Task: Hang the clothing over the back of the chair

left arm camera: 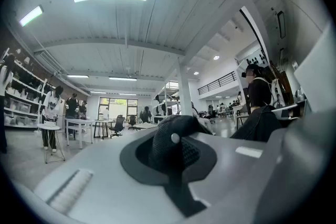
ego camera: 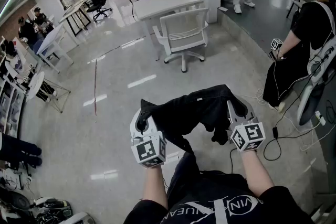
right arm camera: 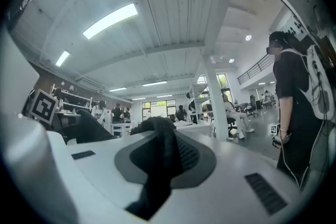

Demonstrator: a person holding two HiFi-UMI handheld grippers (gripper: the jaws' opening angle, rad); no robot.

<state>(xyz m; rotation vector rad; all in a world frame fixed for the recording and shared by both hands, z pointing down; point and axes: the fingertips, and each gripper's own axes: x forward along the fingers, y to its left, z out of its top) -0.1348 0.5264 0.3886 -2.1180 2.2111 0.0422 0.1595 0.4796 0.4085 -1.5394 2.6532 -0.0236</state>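
A: Forearms (ego camera: 155, 186) out level, nearest me. Left gripper (ego camera: 142, 124) and right gripper (ego camera: 239, 108) are held apart with the clothing (ego camera: 195, 108) stretched between them. It is on the near side of the chair (ego camera: 182, 34) and well short of it.

B: Fingers?

A: Left fingers (left arm camera: 89, 170) are clamped tight on a dark bunched edge. Right fingers (right arm camera: 252, 176) are closed on another fold, a thicker bite. Both grips look sound.

B: Why hold it spread?

A: Likely so it arrives wide and flat. The middle sags, and a loose end hangs below the right gripper. Held spread like this, it should drop over the chair's back without bunching.

B: And the chair?

A: White, on castors, pulled up to a surface (ego camera: 165, 2) just beyond it, with its back turned this way. That suits a straight approach from here.

B: Stage?

A: Carrying, by my reading. Hanging has not yet begun, and the clothing touches no part of the chair. It needs lifting clear of the chair's top edge before it is let go.
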